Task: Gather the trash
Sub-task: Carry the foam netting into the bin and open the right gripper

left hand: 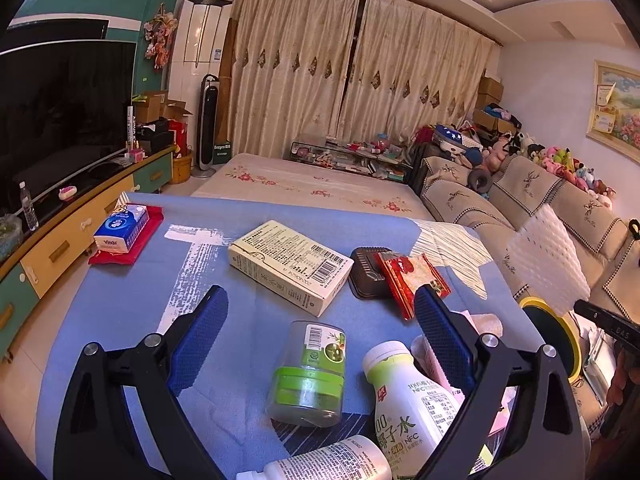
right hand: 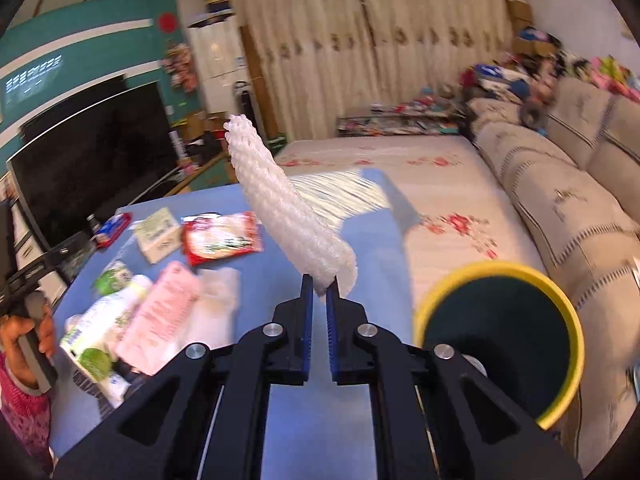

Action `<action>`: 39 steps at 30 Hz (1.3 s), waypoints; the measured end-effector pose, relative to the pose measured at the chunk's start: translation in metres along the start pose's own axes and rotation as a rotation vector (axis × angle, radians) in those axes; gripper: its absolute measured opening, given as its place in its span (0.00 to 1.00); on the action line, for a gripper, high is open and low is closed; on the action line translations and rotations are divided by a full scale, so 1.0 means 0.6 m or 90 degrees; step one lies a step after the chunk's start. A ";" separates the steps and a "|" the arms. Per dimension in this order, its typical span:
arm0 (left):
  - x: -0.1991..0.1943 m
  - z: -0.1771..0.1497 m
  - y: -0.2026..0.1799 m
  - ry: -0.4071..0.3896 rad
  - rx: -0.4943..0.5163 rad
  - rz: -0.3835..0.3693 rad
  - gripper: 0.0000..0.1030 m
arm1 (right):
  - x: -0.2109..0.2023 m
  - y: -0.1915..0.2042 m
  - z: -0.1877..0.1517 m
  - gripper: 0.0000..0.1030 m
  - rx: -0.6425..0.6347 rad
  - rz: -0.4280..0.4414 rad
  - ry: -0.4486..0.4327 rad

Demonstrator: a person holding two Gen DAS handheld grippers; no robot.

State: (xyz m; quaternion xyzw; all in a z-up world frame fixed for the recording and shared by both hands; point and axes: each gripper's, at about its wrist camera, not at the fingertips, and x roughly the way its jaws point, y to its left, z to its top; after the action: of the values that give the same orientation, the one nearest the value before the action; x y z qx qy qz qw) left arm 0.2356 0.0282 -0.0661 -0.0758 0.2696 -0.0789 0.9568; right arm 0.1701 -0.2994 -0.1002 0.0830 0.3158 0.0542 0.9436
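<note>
Held white foam netting (right hand: 292, 216) pinched in right gripper (right hand: 319, 292), long axis slanting up-left, bin (right hand: 500, 340) just right and below; left gripper (left hand: 320, 312) spread over table (left hand: 120, 300) trash.

blue cloth (left hand: 120, 320) with white print; white foam net (right hand: 288, 216), mesh-textured; yellow-rimmed bin (right hand: 500, 336), dark green inside; cream box (left hand: 290, 266) with black barcode; red-and-white wrapper (left hand: 412, 280); clear jar (left hand: 310, 376), green label; blue-padded black grippers (left hand: 320, 320), (right hand: 319, 284).
</note>
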 end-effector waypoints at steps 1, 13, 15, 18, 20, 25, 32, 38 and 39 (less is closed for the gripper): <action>0.001 0.000 0.000 0.002 0.001 0.000 0.90 | 0.001 -0.023 -0.006 0.06 0.021 -0.020 0.003; 0.003 -0.004 -0.007 0.003 0.008 0.002 0.90 | 0.059 -0.180 -0.079 0.07 0.171 -0.170 0.085; 0.004 -0.004 -0.009 0.005 0.010 0.002 0.90 | 0.068 -0.195 -0.090 0.07 0.188 -0.184 0.097; 0.006 -0.005 -0.011 0.008 0.014 0.000 0.90 | 0.078 -0.207 -0.103 0.07 0.209 -0.200 0.109; 0.007 -0.005 -0.011 0.009 0.016 -0.001 0.90 | 0.082 -0.212 -0.106 0.07 0.215 -0.210 0.113; 0.007 -0.008 -0.013 0.010 0.019 -0.003 0.90 | 0.091 -0.226 -0.112 0.07 0.227 -0.235 0.130; 0.007 -0.009 -0.015 0.010 0.020 -0.002 0.90 | 0.092 -0.229 -0.111 0.13 0.237 -0.249 0.131; 0.007 -0.009 -0.015 0.010 0.020 -0.003 0.90 | 0.077 -0.224 -0.108 0.24 0.239 -0.250 0.117; 0.007 -0.009 -0.015 0.010 0.020 -0.002 0.90 | 0.074 -0.221 -0.107 0.25 0.238 -0.250 0.113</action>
State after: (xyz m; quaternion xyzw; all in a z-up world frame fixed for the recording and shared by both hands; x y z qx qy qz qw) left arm 0.2352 0.0181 -0.0709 -0.0608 0.2753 -0.0854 0.9556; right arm 0.1730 -0.4144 -0.2018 0.1878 0.4120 -0.1813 0.8730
